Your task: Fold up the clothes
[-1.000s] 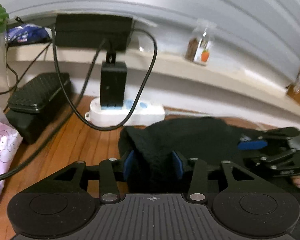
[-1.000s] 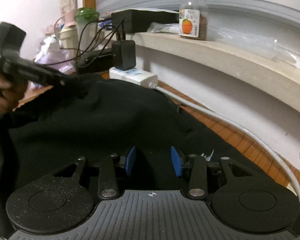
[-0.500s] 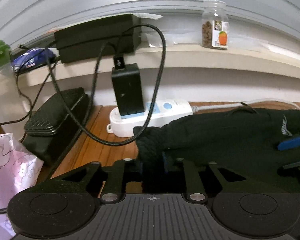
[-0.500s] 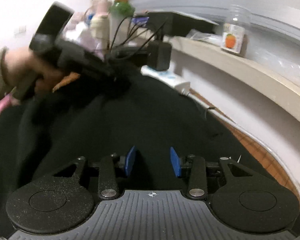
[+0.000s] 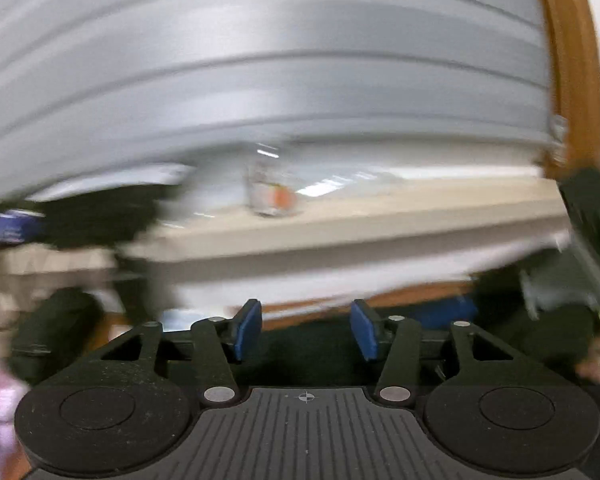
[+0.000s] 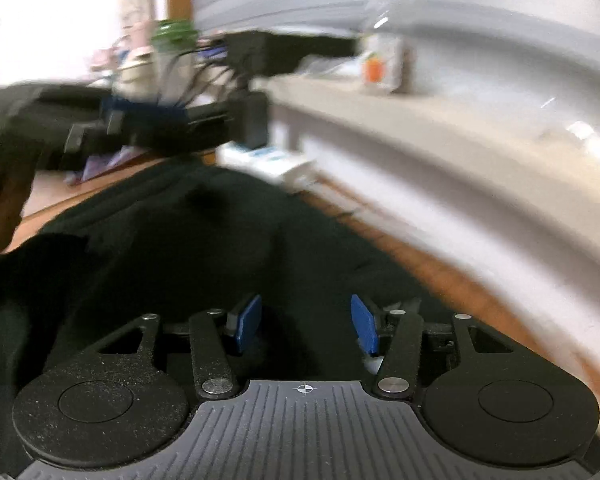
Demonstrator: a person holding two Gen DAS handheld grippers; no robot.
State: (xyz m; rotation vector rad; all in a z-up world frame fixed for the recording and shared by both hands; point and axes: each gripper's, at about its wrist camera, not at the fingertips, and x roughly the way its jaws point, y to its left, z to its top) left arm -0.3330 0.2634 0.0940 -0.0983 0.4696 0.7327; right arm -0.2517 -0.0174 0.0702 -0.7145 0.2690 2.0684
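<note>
A pale ledge (image 6: 440,128) runs below what looks like grey blinds (image 5: 260,60).

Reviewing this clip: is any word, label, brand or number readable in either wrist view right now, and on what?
None can be read; both views are motion-blurred.
Clear glass jar with an orange-marked label on the beige ledge: label print smeared, unreadable.
White power strip with blue markings: too blurred.
Black knit garment: no print visible.

open wood tabletop (image 6: 452,276) right of black garment (image 6: 172,248), ledge (image 6: 440,136) close behind, power strip (image 6: 268,162) at its far edge
</note>
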